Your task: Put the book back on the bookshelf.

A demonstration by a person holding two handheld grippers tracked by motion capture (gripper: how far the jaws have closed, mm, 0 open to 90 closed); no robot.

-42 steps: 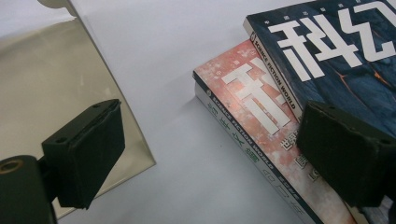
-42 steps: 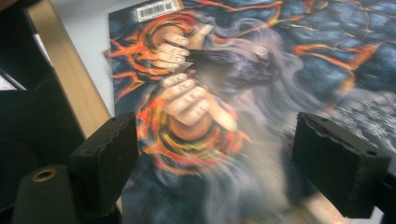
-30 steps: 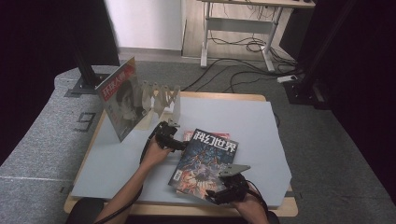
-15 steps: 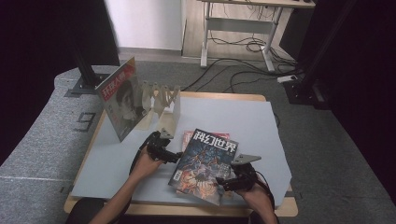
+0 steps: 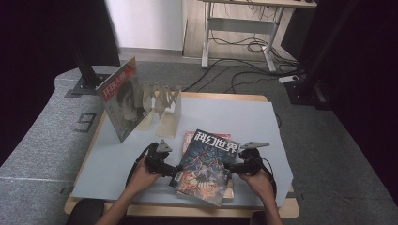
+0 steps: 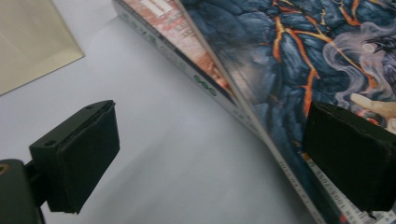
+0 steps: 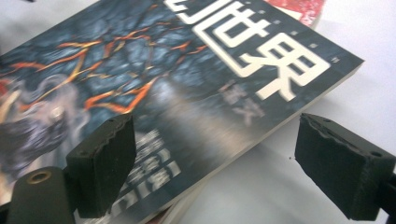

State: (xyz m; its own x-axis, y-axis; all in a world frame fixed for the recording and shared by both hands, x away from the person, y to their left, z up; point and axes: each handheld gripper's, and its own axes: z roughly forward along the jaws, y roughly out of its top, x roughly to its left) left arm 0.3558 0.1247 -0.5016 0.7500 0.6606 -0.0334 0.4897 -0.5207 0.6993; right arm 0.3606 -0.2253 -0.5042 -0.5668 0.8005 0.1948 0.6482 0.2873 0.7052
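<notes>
A dark blue magazine (image 5: 207, 165) with orange cracks and white characters lies askew on top of a red magazine (image 5: 191, 137) at the table's front middle. My left gripper (image 5: 172, 171) is at its left edge, open. In the left gripper view (image 6: 210, 158) one pad (image 6: 77, 161) hangs over bare table and the other over the cover (image 6: 280, 56). My right gripper (image 5: 233, 166) is at the magazine's right edge, open. In the right gripper view (image 7: 229, 172) the cover's (image 7: 187, 84) edge runs between the pads, apart from both.
A pale slotted rack (image 5: 159, 101) stands at the back left of the grey table mat (image 5: 234, 115), with a red-titled magazine (image 5: 119, 105) leaning upright in it. The rack's base (image 6: 32, 42) shows in the left gripper view. Cables and a desk frame lie on the floor beyond.
My left gripper has slid back along the magazine's left edge toward the person. My right gripper has moved from the magazine's front corner up to its right edge.
</notes>
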